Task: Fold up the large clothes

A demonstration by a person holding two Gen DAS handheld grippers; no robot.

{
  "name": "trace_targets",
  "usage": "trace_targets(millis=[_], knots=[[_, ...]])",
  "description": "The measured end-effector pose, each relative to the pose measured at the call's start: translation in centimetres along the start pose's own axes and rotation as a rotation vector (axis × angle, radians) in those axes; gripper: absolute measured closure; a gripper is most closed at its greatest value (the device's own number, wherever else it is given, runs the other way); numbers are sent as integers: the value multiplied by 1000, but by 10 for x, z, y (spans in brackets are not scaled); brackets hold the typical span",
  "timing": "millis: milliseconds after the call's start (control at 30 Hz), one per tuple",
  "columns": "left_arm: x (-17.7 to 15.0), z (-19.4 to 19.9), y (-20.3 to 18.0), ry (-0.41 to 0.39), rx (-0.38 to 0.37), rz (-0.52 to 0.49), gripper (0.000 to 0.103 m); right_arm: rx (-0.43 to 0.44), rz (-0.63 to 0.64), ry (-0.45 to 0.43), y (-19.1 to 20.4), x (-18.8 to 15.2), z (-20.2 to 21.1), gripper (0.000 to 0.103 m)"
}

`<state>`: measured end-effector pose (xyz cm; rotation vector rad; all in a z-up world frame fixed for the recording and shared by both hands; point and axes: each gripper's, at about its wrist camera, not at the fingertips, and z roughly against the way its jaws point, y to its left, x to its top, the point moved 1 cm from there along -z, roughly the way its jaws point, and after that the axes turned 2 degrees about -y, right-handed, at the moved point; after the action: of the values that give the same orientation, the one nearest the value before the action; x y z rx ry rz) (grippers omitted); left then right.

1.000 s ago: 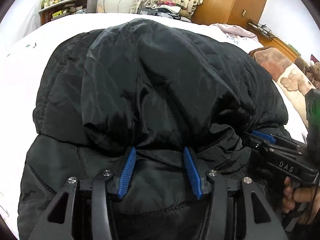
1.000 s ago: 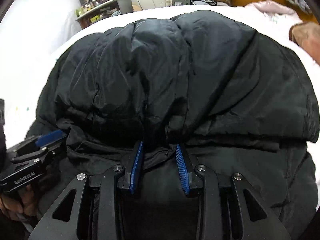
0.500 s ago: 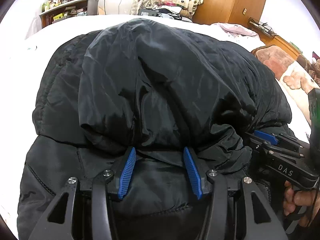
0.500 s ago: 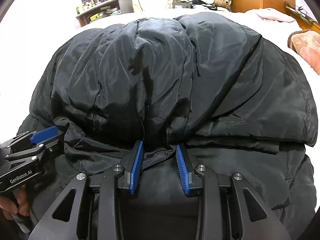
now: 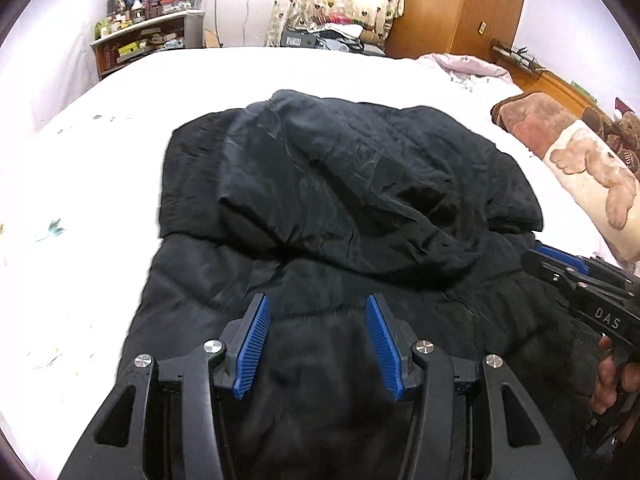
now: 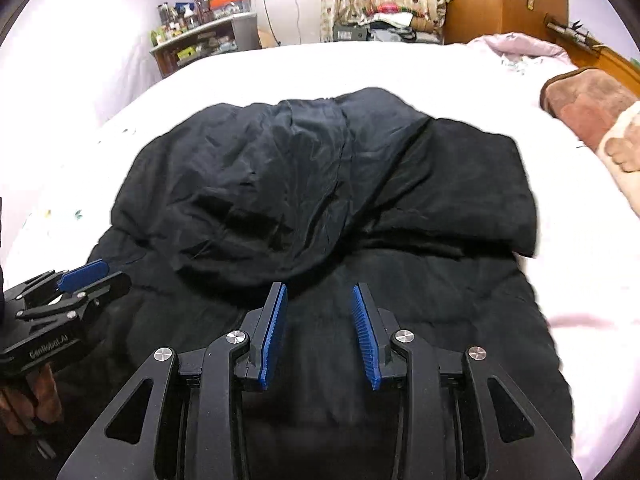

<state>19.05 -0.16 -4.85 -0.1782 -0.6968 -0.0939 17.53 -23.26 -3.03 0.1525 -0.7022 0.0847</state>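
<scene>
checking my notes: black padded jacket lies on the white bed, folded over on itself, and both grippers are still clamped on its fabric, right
Not quite. The black padded jacket does lie folded over on the white bed, but neither gripper grips it: the left gripper and right gripper show empty gaps between their pads, in their own wrist views.

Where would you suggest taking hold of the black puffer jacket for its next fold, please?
Probably the near hem of the black puffer jacket, approached from the near side with left gripper and right gripper apart. Its far part is already doubled over into a thick rounded flap, while the near panel lies flat on the white bed, giving a thinner edge to pinch.
</scene>
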Motion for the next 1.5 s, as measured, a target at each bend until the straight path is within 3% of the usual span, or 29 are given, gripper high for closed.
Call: trace_targets(millis=[333, 733, 867, 1267, 1367, 1500], knots=[[-40, 81, 11, -40, 41, 7, 50, -4, -11, -27, -7, -54, 82, 68], [-94, 118, 33, -13, 102, 1, 46, -31, -76, 15, -29, -119, 121, 61], [-103, 120, 47, -9, 129, 30, 43, -50, -100, 3, -40, -123, 128, 51], [-127, 91, 71, 83, 150, 75, 41, -126, -229, 14, -111, -126, 124, 50], [-134, 82, 71, 113, 142, 78, 37, -145, -278, 70, -137, -133, 111, 44], [-140, 72, 68, 135, 128, 75, 34, -128, -321, 131, -155, -142, 98, 44]])
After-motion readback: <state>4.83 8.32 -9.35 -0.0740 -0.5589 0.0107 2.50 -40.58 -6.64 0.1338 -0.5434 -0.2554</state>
